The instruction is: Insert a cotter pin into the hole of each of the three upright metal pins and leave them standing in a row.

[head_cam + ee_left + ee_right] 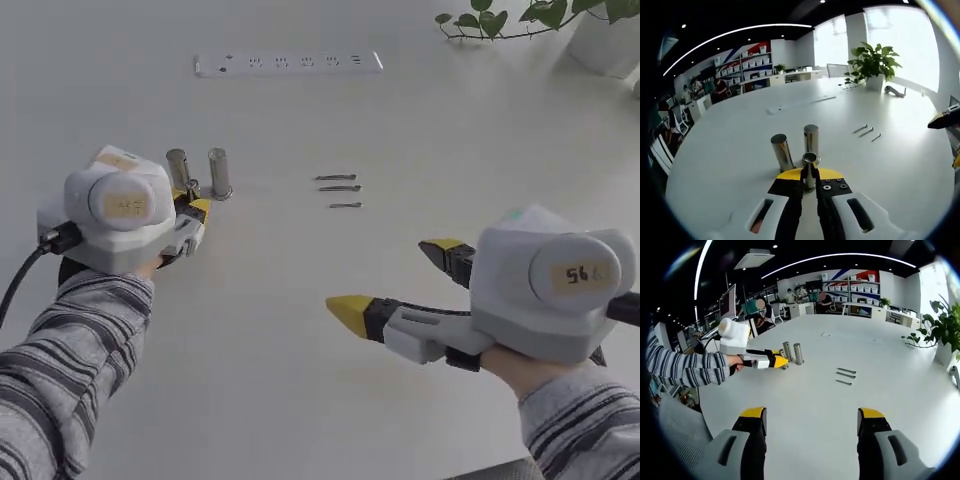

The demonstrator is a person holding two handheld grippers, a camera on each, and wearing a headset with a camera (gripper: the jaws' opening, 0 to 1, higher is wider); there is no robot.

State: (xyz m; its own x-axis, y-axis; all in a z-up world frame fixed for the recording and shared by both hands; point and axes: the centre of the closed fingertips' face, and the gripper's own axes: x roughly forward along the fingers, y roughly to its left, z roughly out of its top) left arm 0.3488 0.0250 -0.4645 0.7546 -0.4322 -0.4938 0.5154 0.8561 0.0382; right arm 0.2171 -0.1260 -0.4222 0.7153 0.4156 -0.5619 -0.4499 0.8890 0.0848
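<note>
Three upright metal pins stand close together at the left of the white table. My left gripper (196,203) is shut on the nearest pin (809,170), with its yellow-tipped jaws pressed against the pin's sides. The two other pins (781,151) (811,141) stand just beyond it, also seen as pins (178,168) (218,172). Three cotter pins (338,189) lie side by side in the middle of the table, cotter pins (845,375) ahead of my right gripper (810,420). My right gripper (395,278) hovers open and holds nothing, low at the right.
A white power strip (288,63) lies at the far edge of the table. A potted plant (520,15) stands at the back right corner. Bare table (300,330) stretches between the two grippers. People sit at desks far behind.
</note>
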